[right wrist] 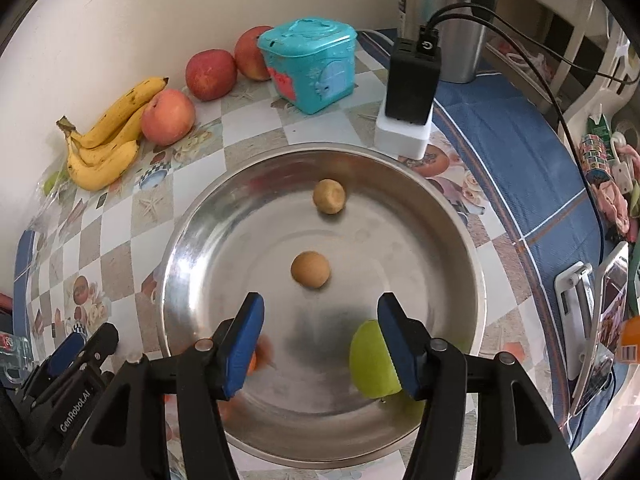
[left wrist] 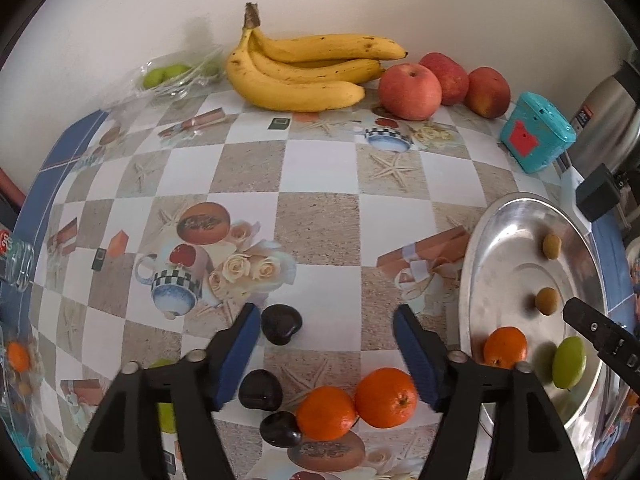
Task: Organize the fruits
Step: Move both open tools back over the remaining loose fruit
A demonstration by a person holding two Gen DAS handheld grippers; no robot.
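Observation:
My left gripper (left wrist: 326, 316) is open and empty above two oranges (left wrist: 386, 397) (left wrist: 326, 413) and three dark chestnut-like fruits (left wrist: 281, 324) on the tablecloth. The steel pan (left wrist: 476, 264) to its right holds an orange (left wrist: 505, 347), a green fruit (left wrist: 569, 362) and two small brown fruits (left wrist: 546, 301). My right gripper (right wrist: 320, 312) is open and empty over the pan (right wrist: 452, 240). The green fruit (right wrist: 370, 360) lies by its right finger, and a blurred orange (right wrist: 262, 354) shows behind its left finger. Two brown fruits (right wrist: 310, 270) (right wrist: 329, 196) lie ahead.
Bananas (left wrist: 304, 72) and three red apples (left wrist: 410, 91) lie along the back wall. A bag with green fruits (left wrist: 168, 74) sits at the back left. A teal box (left wrist: 538, 132), a black charger on a white base (right wrist: 410, 92) and a steel flask (right wrist: 448, 12) stand behind the pan.

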